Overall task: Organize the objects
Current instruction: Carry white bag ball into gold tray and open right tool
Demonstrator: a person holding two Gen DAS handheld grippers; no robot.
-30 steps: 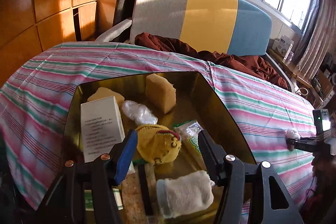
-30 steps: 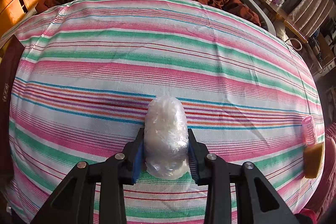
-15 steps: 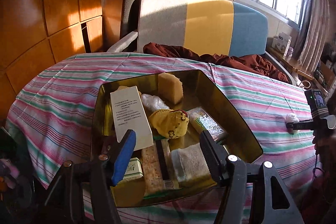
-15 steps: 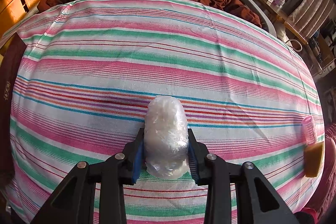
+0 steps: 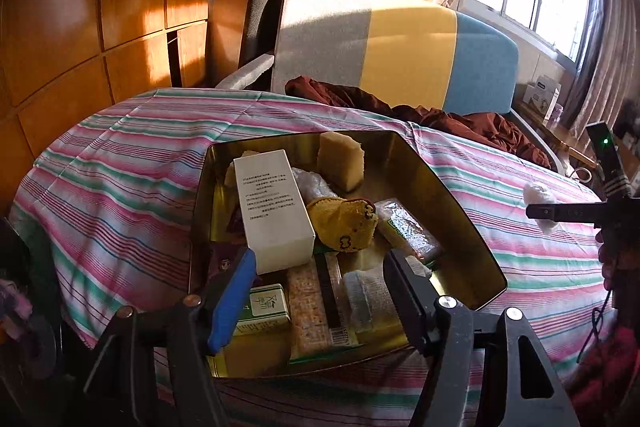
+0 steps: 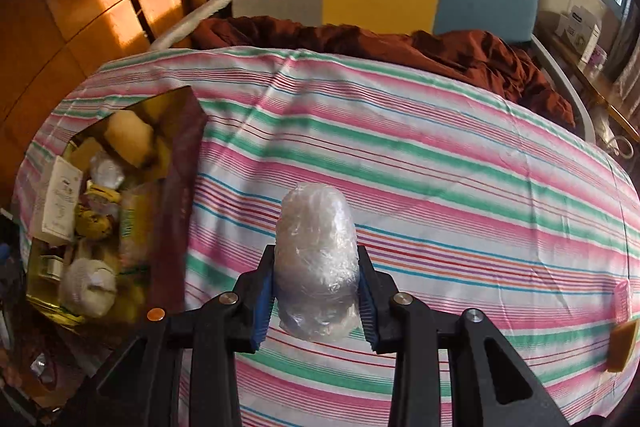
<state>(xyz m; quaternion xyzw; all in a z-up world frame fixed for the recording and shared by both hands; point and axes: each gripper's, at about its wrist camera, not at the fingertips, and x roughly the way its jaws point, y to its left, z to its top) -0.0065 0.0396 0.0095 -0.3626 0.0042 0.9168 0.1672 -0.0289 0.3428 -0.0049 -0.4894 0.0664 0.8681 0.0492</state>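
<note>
Clamping plastic-wrapped bundle [image 6: 316, 263]: right hand-held gripper [image 6: 316, 301] | left hand-held gripper [image 5: 316, 287]: jaws apart over gold tray [image 5: 460, 223] | white box [image 5: 274, 211] print was too small, possibly Chinese

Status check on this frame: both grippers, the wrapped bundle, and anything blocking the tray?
Left gripper open, empty, over gold tray. Right gripper shut on plastic-wrapped bundle, above striped cloth. Tray crowded; white box on top.

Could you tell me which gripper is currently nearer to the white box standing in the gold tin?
Left. The left gripper hangs open just over the gold tin, right by the white box. The right gripper, shut on the plastic-wrapped bundle, is off to the tin's right.
</note>
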